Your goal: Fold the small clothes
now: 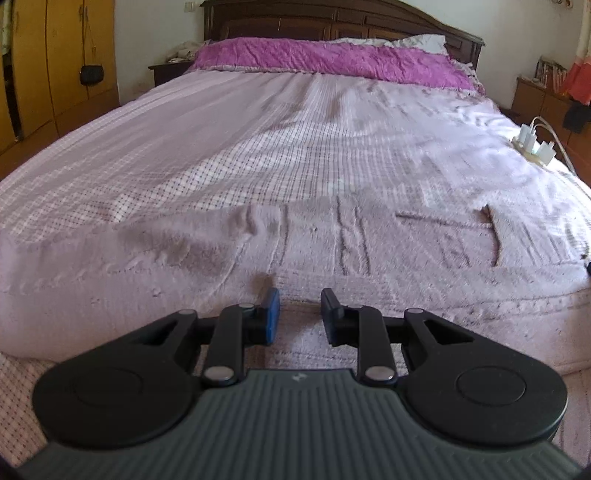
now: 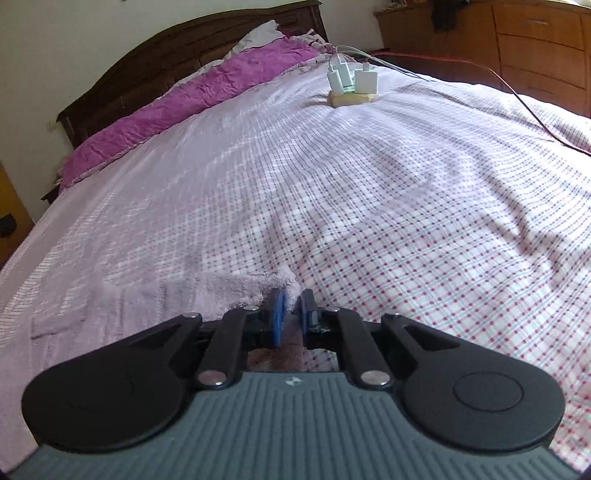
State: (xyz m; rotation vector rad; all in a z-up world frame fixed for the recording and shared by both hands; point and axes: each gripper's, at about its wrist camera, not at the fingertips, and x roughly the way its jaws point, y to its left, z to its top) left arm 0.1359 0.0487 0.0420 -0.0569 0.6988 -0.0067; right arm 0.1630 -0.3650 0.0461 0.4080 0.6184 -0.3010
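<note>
A pale lilac fuzzy knit garment (image 1: 229,266) lies spread flat across the near part of the bed. My left gripper (image 1: 300,297) is open, its jaws standing apart just over the garment's near hem. In the right wrist view the same garment (image 2: 184,295) lies to the left. My right gripper (image 2: 291,301) has its blue pads close together at the garment's right corner; a narrow gap shows and cloth between the pads is not clear.
The bed has a checked sheet (image 2: 406,221) and a purple cover (image 1: 332,59) at the dark wooden headboard (image 1: 332,18). A power strip with white chargers (image 2: 352,83) and cables sits on the bed's right side. Wooden drawers (image 2: 517,37) stand beyond.
</note>
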